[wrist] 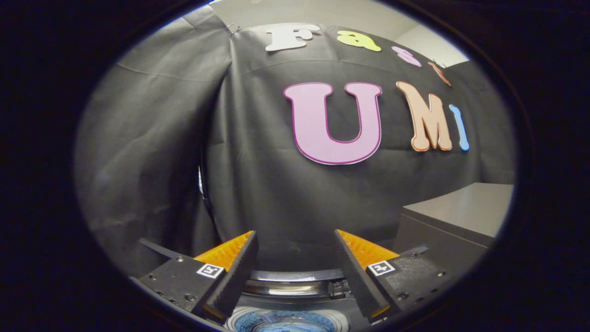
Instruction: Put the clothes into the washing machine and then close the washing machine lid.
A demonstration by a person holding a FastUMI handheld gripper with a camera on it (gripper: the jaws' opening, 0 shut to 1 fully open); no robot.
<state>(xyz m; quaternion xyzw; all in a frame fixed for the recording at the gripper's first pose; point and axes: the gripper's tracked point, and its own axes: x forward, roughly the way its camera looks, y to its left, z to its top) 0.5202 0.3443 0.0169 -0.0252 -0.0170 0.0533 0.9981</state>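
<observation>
Claw [295, 265] held level at bottom centre of frame, aimed at black cloth wall, fingers spread wide, gripping nothing. Washing machine [290, 295] sits low between and below fingers, at bottom edge: round dark rim, lid raised at back, blue clothes [286, 323] visible inside drum. Grey counter [461, 212] at lower right, beyond right finger.

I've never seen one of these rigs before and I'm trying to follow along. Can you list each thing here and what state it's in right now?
gripper: open, fingers spread apart, nothing between them.
washing machine: below the fingers, top opening uncovered, blue inside the drum; what the blue is, I cannot tell.
washing machine lid: raised, standing at the back of the opening, not closed.
grey cabinet: beside the machine, top bare.
</observation>
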